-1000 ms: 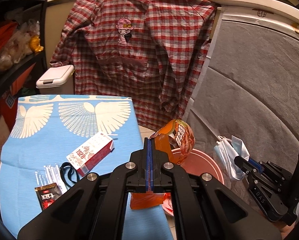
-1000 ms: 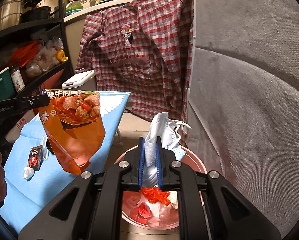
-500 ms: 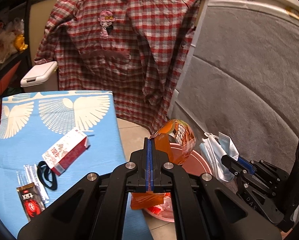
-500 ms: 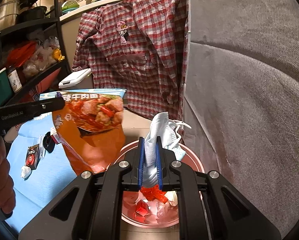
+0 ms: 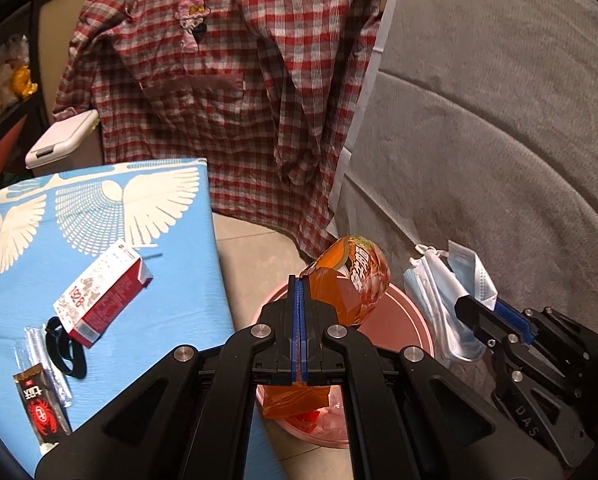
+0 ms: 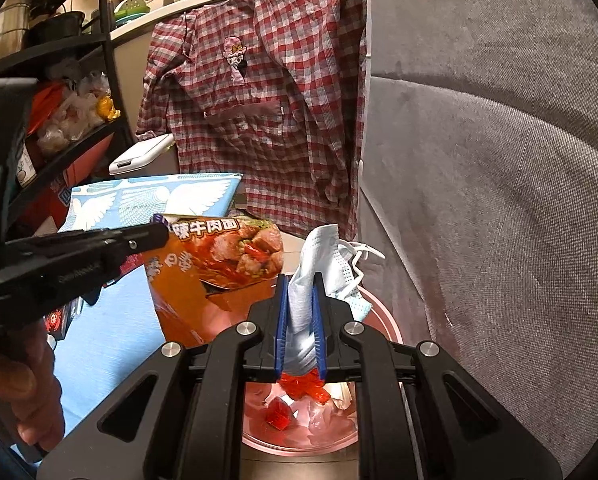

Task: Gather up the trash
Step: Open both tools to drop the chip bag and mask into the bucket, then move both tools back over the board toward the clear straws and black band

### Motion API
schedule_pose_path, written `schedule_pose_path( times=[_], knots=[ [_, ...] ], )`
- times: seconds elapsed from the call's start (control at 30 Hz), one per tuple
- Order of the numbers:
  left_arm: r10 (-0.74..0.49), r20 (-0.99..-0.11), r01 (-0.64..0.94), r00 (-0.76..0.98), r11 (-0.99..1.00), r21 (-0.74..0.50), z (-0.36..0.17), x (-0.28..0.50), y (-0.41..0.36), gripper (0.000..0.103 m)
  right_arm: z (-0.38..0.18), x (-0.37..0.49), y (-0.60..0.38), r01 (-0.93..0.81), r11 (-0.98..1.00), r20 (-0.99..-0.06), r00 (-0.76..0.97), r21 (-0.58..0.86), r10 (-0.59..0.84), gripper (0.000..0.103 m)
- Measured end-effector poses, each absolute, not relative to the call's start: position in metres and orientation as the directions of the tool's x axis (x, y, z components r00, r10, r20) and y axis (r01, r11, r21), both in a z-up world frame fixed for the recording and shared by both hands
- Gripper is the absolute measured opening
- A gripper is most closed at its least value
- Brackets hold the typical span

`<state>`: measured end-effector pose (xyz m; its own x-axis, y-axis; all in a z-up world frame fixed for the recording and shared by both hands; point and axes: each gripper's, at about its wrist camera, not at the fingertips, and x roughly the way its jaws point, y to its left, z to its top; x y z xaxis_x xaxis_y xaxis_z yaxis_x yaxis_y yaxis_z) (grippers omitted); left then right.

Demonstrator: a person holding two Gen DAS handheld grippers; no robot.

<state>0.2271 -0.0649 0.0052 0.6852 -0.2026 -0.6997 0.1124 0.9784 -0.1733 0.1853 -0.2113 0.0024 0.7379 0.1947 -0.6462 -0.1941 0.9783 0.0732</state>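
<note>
- Swung my left claw (image 5: 300, 292) across and down since a second ago, so the noodle bag (image 5: 349, 284) pinched in it now hangs over the near-left part of the bin (image 5: 413, 312) instead of out over the blue cloth (image 5: 179, 264).
- Left jaws are pressed flat together on the bag's top edge, no gap showing. The bag's bottom corner already dips inside the rim.
- My right claw (image 6: 299, 308) has barely budged. It's clamped on the mask (image 6: 319, 264), which sticks up between the pads with its ear loops flopping toward the sofa (image 6: 499, 200) side. It sits right above the bin (image 6: 383, 316) too.
- Bin has red wrappers (image 6: 303, 388) and some crumpled white bits in the bottom, so part of the job is done.
- Pretty sure the next thing is just letting go, bag first since it's lowest. It's floppy and wide, so it could catch on the rim.
- Still on the cloth near its front-left corner: a red carton (image 5: 103, 296), a black band (image 5: 65, 344), a clear sleeve (image 5: 45, 356) and a dark sachet (image 5: 41, 408). More trips needed, though I can't say if the band counts as trash.
</note>
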Motion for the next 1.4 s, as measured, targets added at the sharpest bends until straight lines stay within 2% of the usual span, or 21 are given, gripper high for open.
schedule_pose_path(
  times=[0.13, 0.17, 0.2, 0.27, 0.3, 0.83, 1.17, 1.23, 1.4],
  knots=[
    [-0.220, -0.727, 0.129, 0.651, 0.975, -0.180, -0.004, 0.233, -0.070, 0.001, -0.001, 0.187, -0.214, -0.180, 0.981, -0.657, 0.731, 0.074, 0.183, 0.017],
    [-0.231, -0.742, 0.142, 0.629, 0.973, -0.182, -0.009, 0.235, -0.073, 0.005, -0.002, 0.189, -0.215, -0.175, 0.982, -0.663, 0.727, 0.075, 0.180, 0.024],
    [-0.227, -0.752, 0.146, 0.618, 0.974, -0.174, -0.011, 0.236, -0.075, 0.018, -0.004, 0.190, -0.216, -0.170, 0.982, -0.669, 0.721, 0.079, 0.179, 0.035],
    [-0.199, -0.763, 0.141, 0.615, 0.980, -0.142, -0.016, 0.235, -0.076, 0.039, -0.007, 0.191, -0.216, -0.166, 0.982, -0.680, 0.711, 0.087, 0.180, 0.044],
    [-0.200, -0.770, 0.142, 0.606, 0.980, -0.143, -0.017, 0.236, -0.075, 0.040, -0.008, 0.192, -0.216, -0.163, 0.983, -0.684, 0.708, 0.083, 0.175, 0.045],
    [-0.170, -0.739, 0.127, 0.652, 0.985, -0.115, 0.010, 0.213, -0.043, 0.040, 0.000, 0.182, -0.211, -0.171, 0.983, -0.648, 0.742, 0.065, 0.172, 0.047],
    [-0.104, -0.701, 0.055, 0.705, 0.994, -0.093, 0.034, 0.189, 0.021, 0.030, 0.017, 0.162, -0.183, -0.232, 0.970, -0.603, 0.765, 0.071, 0.227, 0.045],
    [-0.091, -0.699, 0.041, 0.709, 0.995, -0.088, 0.036, 0.185, 0.035, 0.028, 0.020, 0.158, -0.175, -0.252, 0.964, -0.598, 0.762, 0.081, 0.249, 0.040],
    [-0.054, -0.697, 0.003, 0.715, 0.997, -0.074, 0.036, 0.172, 0.077, 0.023, 0.029, 0.152, -0.148, -0.315, 0.942, -0.581, 0.748, 0.114, 0.321, 0.020]
  ],
)
